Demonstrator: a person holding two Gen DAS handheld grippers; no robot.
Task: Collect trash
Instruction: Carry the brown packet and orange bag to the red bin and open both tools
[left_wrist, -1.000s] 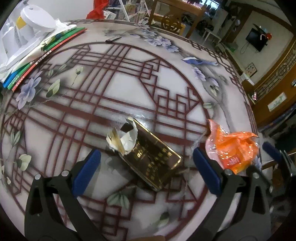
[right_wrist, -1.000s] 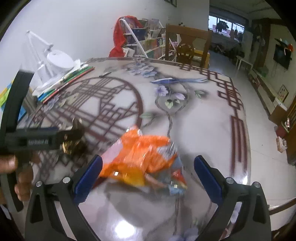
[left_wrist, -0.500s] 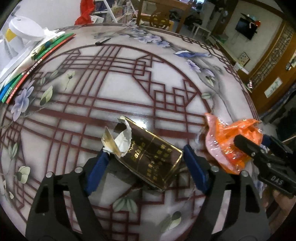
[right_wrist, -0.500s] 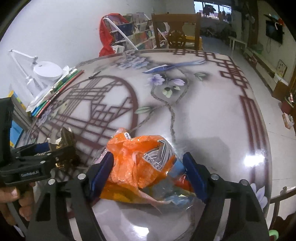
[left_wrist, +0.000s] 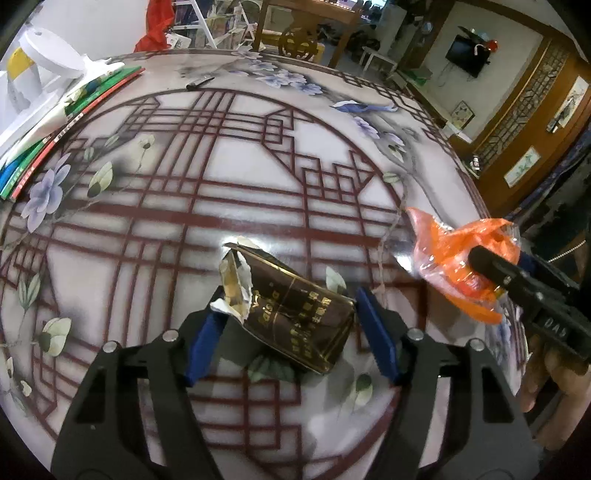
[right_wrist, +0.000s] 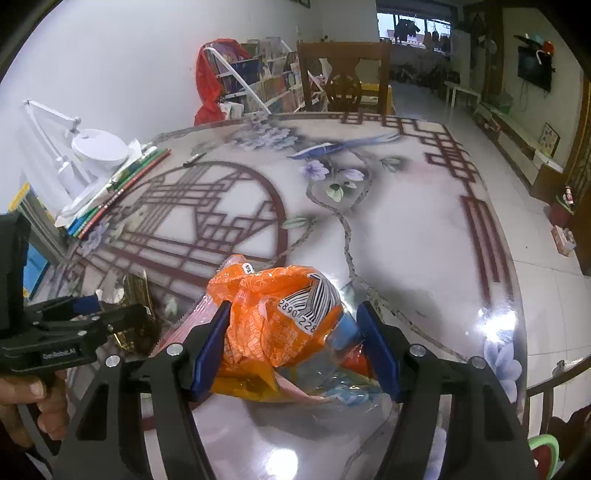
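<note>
2 pieces of trash lie on the glossy patterned counter (left_wrist: 258, 177). A torn brown-and-gold packet (left_wrist: 291, 314) lies flat near the counter's near edge, ripped end pointing away, foil lining exposed. The left gripper (left_wrist: 284, 332) straddles it, jaws closing; the right blue pad touches the packet's corner, while the left pad meets only the torn flap, so no firm grasp yet. Well to its right lies a crumpled orange plastic wrapper (right_wrist: 273, 325) with a barcode panel facing up. The right gripper (right_wrist: 295, 343) brackets it, jaws closing, both pads against the crumpled film. A hand (right_wrist: 33, 402) carries the left gripper. At the counter's far left stand stacked books (left_wrist: 62, 125) and a white lamp (right_wrist: 96, 147); a wooden chair (right_wrist: 343, 81) stands beyond.
</note>
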